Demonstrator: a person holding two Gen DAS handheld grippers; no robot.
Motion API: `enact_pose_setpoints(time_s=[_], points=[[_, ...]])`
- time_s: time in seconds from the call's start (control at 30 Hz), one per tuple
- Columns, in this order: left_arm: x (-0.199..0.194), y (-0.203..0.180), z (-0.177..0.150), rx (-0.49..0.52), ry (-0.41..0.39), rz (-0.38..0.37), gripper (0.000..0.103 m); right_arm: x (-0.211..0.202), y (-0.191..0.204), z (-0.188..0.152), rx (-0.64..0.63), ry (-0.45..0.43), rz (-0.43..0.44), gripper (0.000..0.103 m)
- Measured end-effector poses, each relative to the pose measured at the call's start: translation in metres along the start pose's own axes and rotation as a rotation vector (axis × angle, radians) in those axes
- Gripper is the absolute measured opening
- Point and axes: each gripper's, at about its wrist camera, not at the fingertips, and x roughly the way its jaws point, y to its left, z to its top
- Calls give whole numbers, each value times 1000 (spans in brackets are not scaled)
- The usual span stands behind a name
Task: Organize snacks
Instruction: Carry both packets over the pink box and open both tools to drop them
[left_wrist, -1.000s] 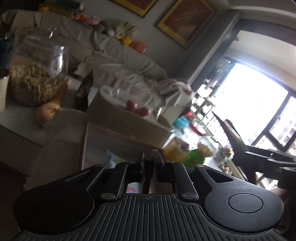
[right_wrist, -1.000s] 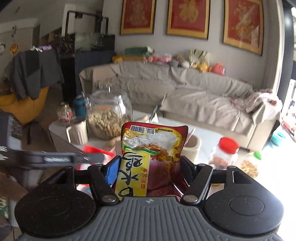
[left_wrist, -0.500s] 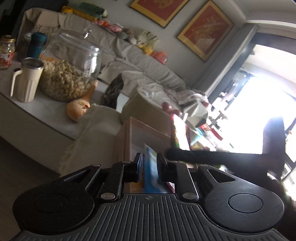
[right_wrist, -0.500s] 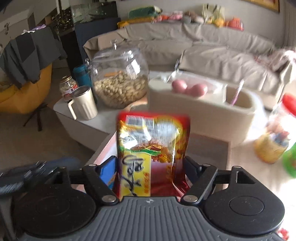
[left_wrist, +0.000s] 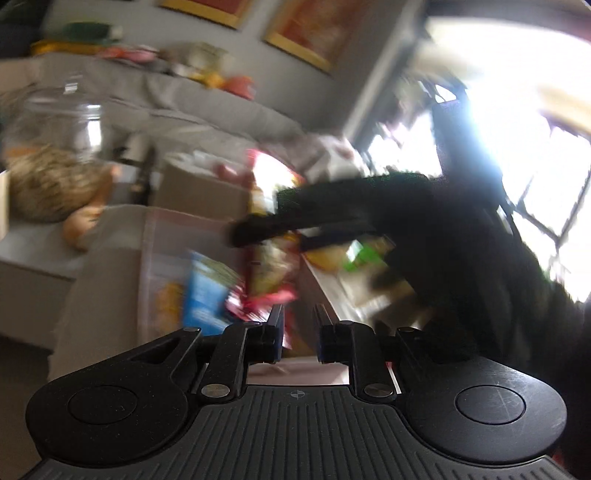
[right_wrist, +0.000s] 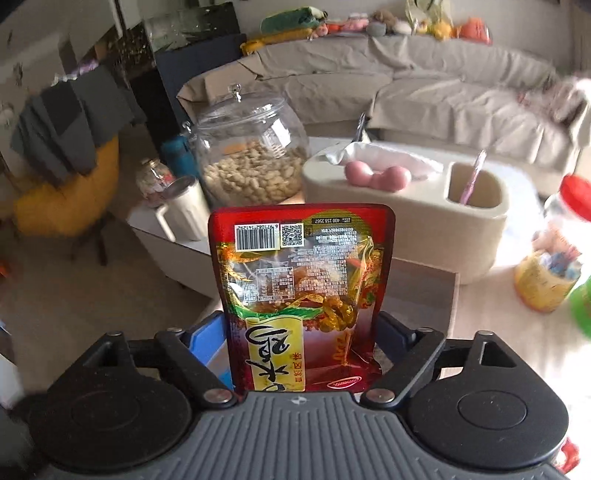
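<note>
The red snack pouch (right_wrist: 301, 295) stands upright between the fingers of the right claw (right_wrist: 301, 332), which is clenched on the pouch's lower sides; its barcode end points up and away from the claw. Below and ahead of the claw lies the open box (right_wrist: 421, 291), apparently the destination.

Handling judgement: the pouch is a light, soft foil bag with a glossy, likely slippery skin. It will crumple under heavy pressure and its contents may be brittle. Grip across the flat faces or near a sealed edge, with moderate force only.

Beyond the box, ahead of the right claw, stands a beige organizer (right_wrist: 406, 206) holding pink round items. Ahead and to the left is a glass jar (right_wrist: 251, 155) of nuts, with a white mug (right_wrist: 184, 210) beside it on the desk (right_wrist: 155, 225). Ahead and to the right is a red-lidded jar (right_wrist: 554, 254).

The left claw (left_wrist: 298, 325) holds its fingers slightly apart; nothing is seen gripped between them. Its view is heavily blurred.

View differences: the left view alone shows the box interior, with a blue packet (left_wrist: 205, 291) and further wrappers ahead of the left claw, and the right claw crossing above with the pouch hanging over the box. The right view alone shows the pouch print and the grip clearly.
</note>
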Motion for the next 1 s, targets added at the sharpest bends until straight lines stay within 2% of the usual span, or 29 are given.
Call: enact_pose_setpoints(time_s=[0.07,0.1,0.13,0.2,0.23,0.33,0.43,0.53,0.63,0.7,0.87,1.0], points=[[8,-7,-1,15,27,-3,19,20,4,6,-4,144,-103,88],[12,-7,-2,14,37,-2,19,25,3,8,10,171,-114,88],[16,-7,-2,12,40,-1,19,25,1,8,32,166,-83,88],[24,-4,1,8,44,9,19,16,-4,5,70,99,7,88],[29,-3,3,7,50,17,19,10,-3,4,57,70,17,88],[44,0,9,8,44,51,19,-10,8,2,-40,-36,-7,88],[48,2,7,-9,22,85,19,-44,5,-7,-73,-185,-36,88],[41,4,1,-34,27,65,19,-70,-16,-25,-115,-265,-130,88],[34,5,-8,-53,52,49,19,-82,-51,-53,-147,-258,-256,88],[28,-1,-17,-66,70,26,19,-89,-82,-76,-117,-229,-310,88],[40,-28,-45,-83,153,-29,19,-93,-158,-137,58,-159,-377,88],[58,-55,-69,-61,244,-57,19,-81,-188,-174,131,-156,-400,88]])
